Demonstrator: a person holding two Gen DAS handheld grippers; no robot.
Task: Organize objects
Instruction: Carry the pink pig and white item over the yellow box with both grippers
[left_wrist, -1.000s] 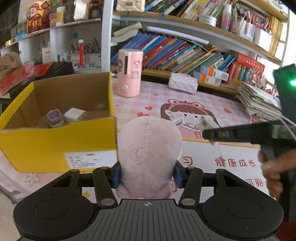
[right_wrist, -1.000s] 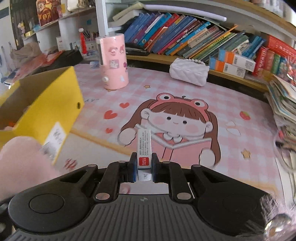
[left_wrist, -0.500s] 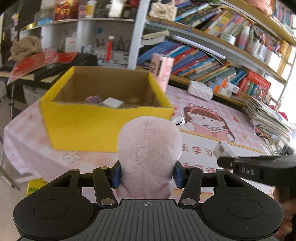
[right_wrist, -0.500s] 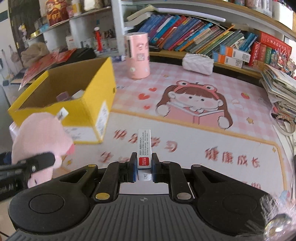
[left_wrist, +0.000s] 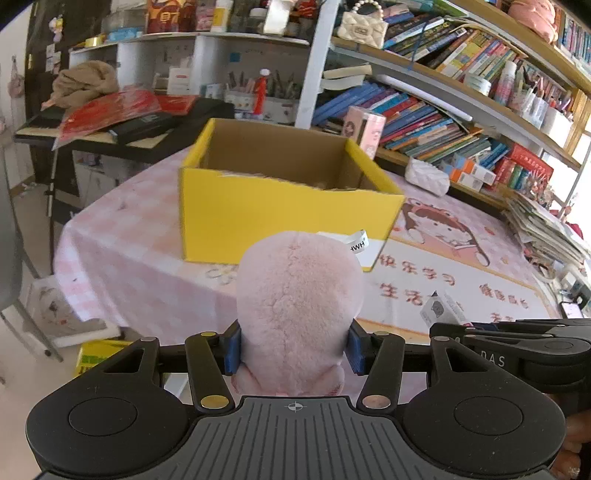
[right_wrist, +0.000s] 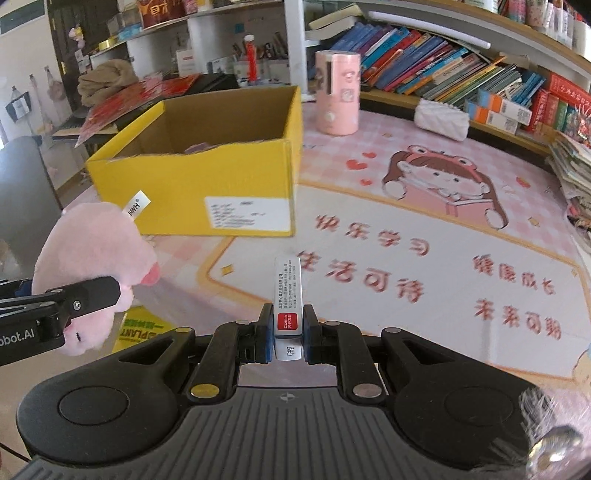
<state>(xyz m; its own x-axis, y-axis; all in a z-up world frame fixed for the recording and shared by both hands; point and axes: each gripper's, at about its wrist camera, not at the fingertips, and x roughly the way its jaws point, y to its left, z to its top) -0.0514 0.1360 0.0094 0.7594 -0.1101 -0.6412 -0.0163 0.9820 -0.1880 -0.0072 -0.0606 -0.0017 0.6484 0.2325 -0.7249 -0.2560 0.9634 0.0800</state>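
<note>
My left gripper (left_wrist: 293, 349) is shut on a pink plush toy (left_wrist: 299, 306) with a white tag; the same plush toy (right_wrist: 92, 254) shows at the left of the right wrist view. A small white box with a red label (right_wrist: 287, 301) is clamped in my right gripper (right_wrist: 287, 334), which is shut on it. The right gripper (left_wrist: 443, 325) also reaches in from the right edge of the left wrist view. An open yellow cardboard box (left_wrist: 288, 206) stands ahead on the pink table mat (right_wrist: 424, 258), with small items partly visible inside. Both grippers hover near the table's front edge.
A pink cylinder (right_wrist: 337, 92) and a white quilted pouch (right_wrist: 441, 119) stand behind the yellow box (right_wrist: 207, 173). Bookshelves (left_wrist: 443, 110) line the back. Stacked magazines (left_wrist: 546, 229) sit at the right. A side desk with red papers (left_wrist: 110, 110) is at the left.
Both grippers have pulled back from the yellow box toward the table's front edge, each keeping its hold. The box looks smaller and farther away, and its inside is less visible.
</note>
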